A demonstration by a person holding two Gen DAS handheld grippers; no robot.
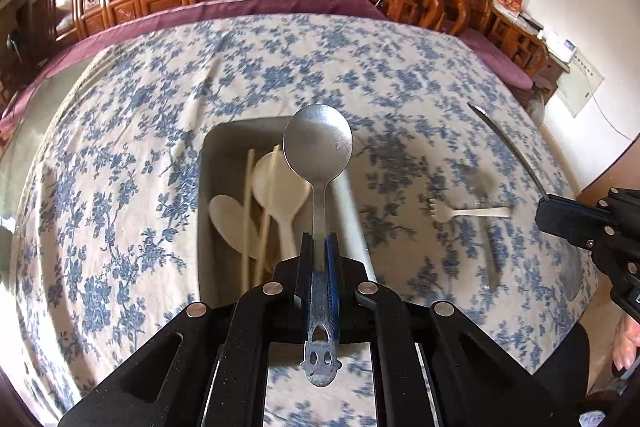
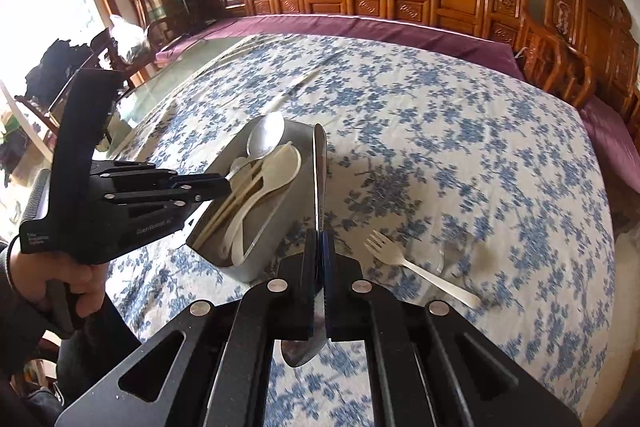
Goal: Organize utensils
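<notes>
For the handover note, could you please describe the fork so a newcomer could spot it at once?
On the blue-flowered tablecloth, look right of the grey tray. The fork lies there alone, flat on the cloth, small and cream-white, the only utensil neither in the tray nor held.

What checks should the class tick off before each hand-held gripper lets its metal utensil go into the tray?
1. Left hand-held gripper shut on the metal spoon: ok.
2. Right hand-held gripper shut on the second metal utensil, held edge-on: ok.
3. Spoon bowl above the tray: ok.
4. Second utensil's tip above the tray opening: cannot tell; it lines up with the right wall.
5. Room in the tray beside the cream spoons and chopsticks: ok.
6. White fork collected: not ok; it lies on the tablecloth.
</notes>
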